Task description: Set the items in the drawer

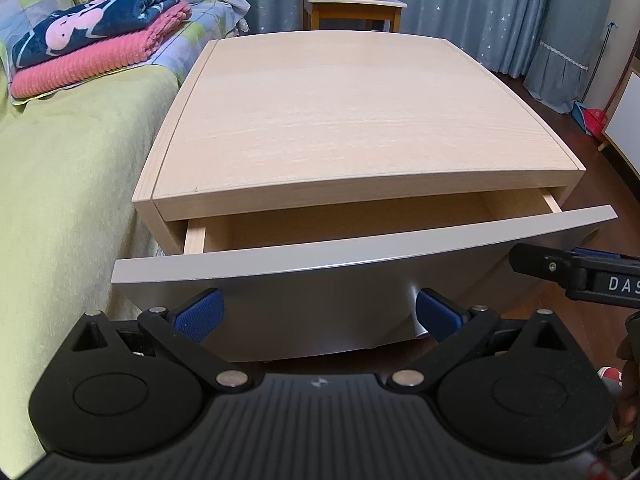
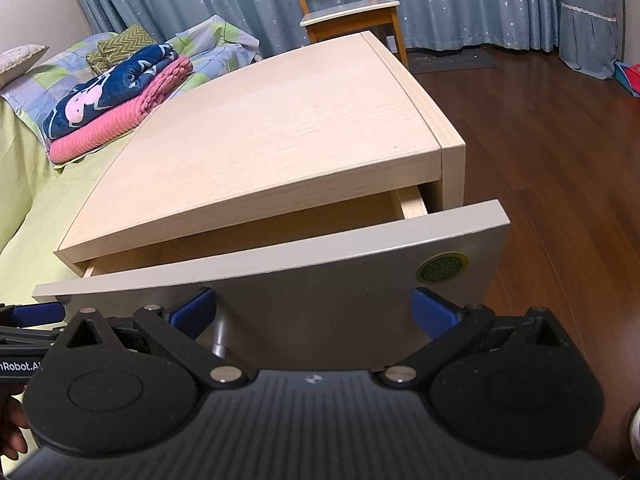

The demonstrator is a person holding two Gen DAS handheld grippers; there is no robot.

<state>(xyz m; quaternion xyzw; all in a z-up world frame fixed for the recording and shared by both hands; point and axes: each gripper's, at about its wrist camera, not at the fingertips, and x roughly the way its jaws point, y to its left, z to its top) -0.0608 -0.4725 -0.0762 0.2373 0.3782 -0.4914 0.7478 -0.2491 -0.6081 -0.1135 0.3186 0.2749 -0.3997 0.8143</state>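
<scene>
Pale-wood nightstand [image 1: 340, 120] beside the bed [image 1: 72, 168] has its grey-fronted drawer [image 1: 360, 240] pulled partly out, the visible interior bare, while left gripper [image 1: 320, 314] and right gripper [image 2: 314, 312] hover before its front, jaws spread and empty, likely leaving room for items.

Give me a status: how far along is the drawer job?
Done: the drawer of the nightstand is pulled partly open; the visible part of its inside holds nothing. In hand: nothing; the left gripper and right gripper are both open, facing the drawer front. Left: picking items and placing them. The only candidates in view are the folded blankets on the bed.
</scene>
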